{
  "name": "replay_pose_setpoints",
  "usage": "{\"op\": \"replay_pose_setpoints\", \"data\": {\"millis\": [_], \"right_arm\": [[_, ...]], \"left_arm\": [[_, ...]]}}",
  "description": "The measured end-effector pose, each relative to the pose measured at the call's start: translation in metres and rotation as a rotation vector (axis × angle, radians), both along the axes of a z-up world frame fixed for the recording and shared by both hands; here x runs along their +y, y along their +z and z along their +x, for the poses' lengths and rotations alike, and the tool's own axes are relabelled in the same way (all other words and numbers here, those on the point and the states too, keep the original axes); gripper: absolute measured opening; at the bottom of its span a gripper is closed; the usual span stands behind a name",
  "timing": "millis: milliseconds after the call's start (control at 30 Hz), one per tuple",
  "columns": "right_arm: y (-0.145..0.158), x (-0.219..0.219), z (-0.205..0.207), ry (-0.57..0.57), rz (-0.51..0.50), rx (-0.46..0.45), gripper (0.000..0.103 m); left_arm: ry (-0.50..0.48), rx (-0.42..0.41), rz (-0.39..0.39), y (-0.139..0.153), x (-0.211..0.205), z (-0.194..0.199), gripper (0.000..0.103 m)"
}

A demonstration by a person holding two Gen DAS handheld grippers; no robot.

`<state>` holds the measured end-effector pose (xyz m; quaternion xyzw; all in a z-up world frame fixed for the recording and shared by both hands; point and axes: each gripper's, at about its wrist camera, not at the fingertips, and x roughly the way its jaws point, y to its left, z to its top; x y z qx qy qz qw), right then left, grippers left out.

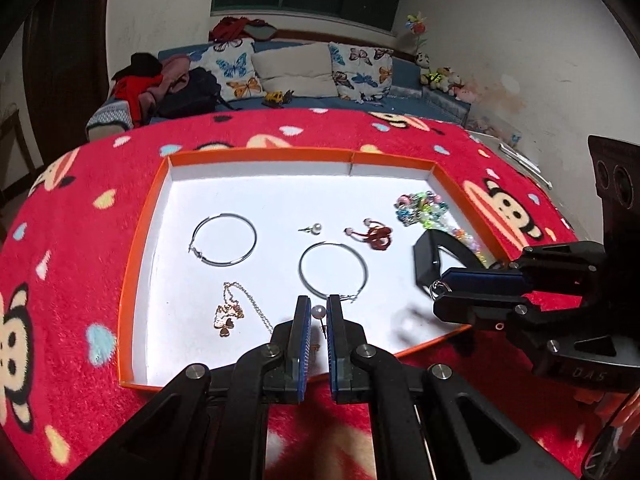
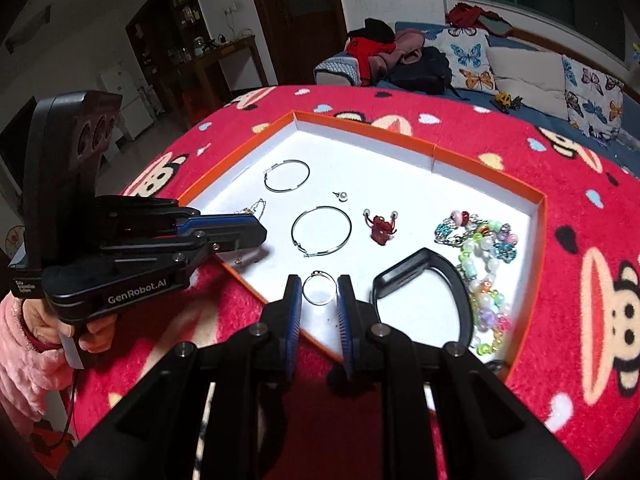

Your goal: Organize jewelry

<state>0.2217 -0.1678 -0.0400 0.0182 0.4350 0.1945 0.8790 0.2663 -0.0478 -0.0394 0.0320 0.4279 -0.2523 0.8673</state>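
A: What is hard to make out?

B: The thin gold chain necklace with heart pendants (image 1: 234, 312). In the right wrist view the left gripper (image 1: 319, 312) covers most of it. A blurred patch also smears the floor of the shallow orange-walled cardboard tray with a white floor (image 1: 352, 159) near the right gripper (image 2: 319, 288).

A: And the grippers?

B: The left one's blue ribbed pads stand slightly apart around a small pearl stud earring (image 1: 318, 312); I cannot tell whether they touch it. The right one's jaws flank a small thin silver ring (image 2: 319, 288) with tiny gaps, so it is spread, not pinching.

A: The other jewelry?

B: All lies in the tray on the fuzzy red monkey-print cloth (image 1: 80, 208): two large silver wire hoops (image 1: 224, 245) (image 1: 333, 274), another pearl stud (image 1: 316, 228), a dark red knotted cord piece (image 1: 376, 237), a glossy multicoloured bead string (image 2: 486, 264) and a black rigid D-shaped band (image 2: 432, 284).
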Motion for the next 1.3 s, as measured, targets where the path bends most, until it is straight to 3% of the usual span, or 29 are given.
{"op": "replay_pose_setpoints", "data": {"millis": [400, 800, 933, 1300], "right_arm": [[-0.013, 0.006, 0.006, -0.010, -0.009, 0.037, 0.019], [-0.007, -0.003, 0.000, -0.028, 0.003, 0.023, 0.021], [0.002, -0.010, -0.011, -0.048, -0.001, 0.014, 0.034], [0.009, -0.021, -0.050, -0.099, -0.015, 0.027, 0.047]], "left_arm": [[-0.005, 0.010, 0.023, -0.012, -0.009, 0.006, 0.008], [0.011, 0.025, 0.006, -0.004, -0.005, 0.002, 0.009], [0.027, 0.004, 0.014, 0.007, 0.000, -0.007, 0.009], [0.059, -0.007, 0.008, 0.031, 0.009, -0.054, 0.010]]}}
